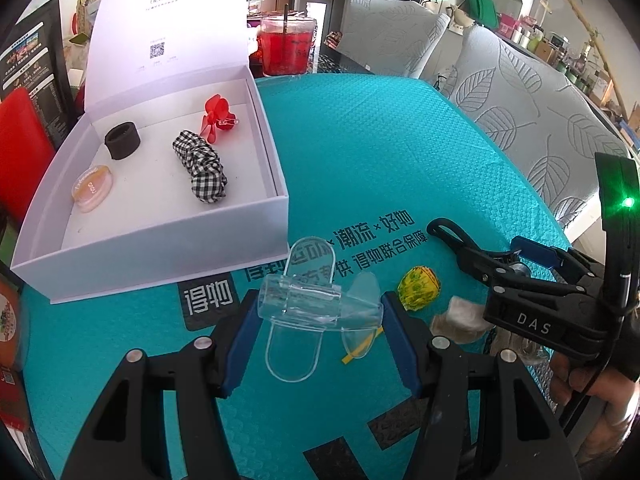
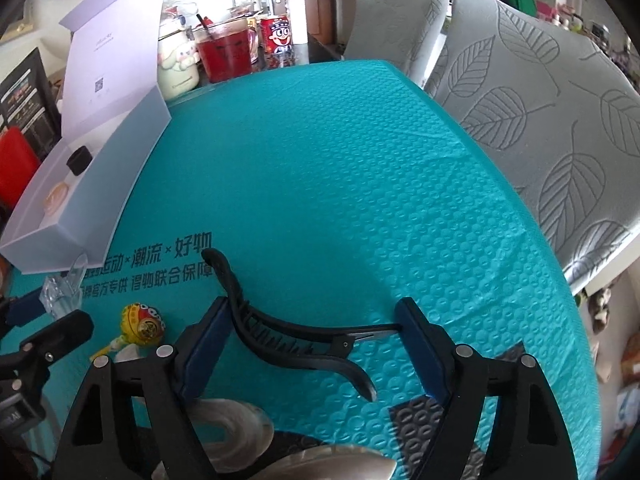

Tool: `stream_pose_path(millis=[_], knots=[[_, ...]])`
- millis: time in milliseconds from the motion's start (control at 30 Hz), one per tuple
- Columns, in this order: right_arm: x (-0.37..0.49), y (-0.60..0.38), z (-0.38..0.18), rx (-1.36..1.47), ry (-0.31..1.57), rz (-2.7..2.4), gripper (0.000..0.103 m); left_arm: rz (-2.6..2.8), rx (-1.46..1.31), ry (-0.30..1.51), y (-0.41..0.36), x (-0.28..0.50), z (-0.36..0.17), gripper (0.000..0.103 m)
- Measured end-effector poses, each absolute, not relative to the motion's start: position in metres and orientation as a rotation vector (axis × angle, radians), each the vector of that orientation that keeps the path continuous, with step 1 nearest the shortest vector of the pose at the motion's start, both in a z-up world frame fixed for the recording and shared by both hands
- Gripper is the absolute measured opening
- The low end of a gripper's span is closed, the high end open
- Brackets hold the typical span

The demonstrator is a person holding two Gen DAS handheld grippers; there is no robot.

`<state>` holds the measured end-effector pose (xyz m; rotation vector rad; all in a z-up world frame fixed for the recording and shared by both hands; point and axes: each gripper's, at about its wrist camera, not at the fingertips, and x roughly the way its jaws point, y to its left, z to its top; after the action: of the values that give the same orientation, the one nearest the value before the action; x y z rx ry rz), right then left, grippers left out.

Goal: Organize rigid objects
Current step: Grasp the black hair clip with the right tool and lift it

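My left gripper (image 1: 320, 300) is shut on a clear plastic hair clip (image 1: 304, 300), pinched end to end between its blue pads just above the teal mat (image 1: 360, 152). My right gripper (image 2: 314, 314) is shut on a black claw hair clip (image 2: 280, 332), which spans from pad to pad with its curved tail (image 1: 448, 232) sticking out forward. The two grippers sit close together near the mat's front. An open white box (image 1: 160, 248) stands to the left and holds a black ring (image 1: 122, 140), a checked scrunchie (image 1: 200, 166), a red clip (image 1: 218, 118) and a pink oval case (image 1: 92, 188).
A yellow wrapped lollipop (image 1: 418, 288) and pale shells (image 1: 460, 320) lie on the mat between the grippers. A cup of red drink (image 1: 288, 46) and a can (image 2: 278, 38) stand beyond the mat's far edge. Leaf-patterned chair backs (image 1: 520, 112) border the right side.
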<state>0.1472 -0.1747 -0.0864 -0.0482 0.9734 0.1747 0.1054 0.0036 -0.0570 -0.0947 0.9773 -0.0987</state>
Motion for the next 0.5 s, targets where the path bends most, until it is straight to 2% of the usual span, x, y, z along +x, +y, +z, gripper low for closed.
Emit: stream_pose_path(millis=[500], knots=[[0.128, -0.183, -0.074, 0.016, 0.921, 0.169, 0.081, -0.090, -0.101, 0.946, 0.008, 0.093, -0.044, 0.060]])
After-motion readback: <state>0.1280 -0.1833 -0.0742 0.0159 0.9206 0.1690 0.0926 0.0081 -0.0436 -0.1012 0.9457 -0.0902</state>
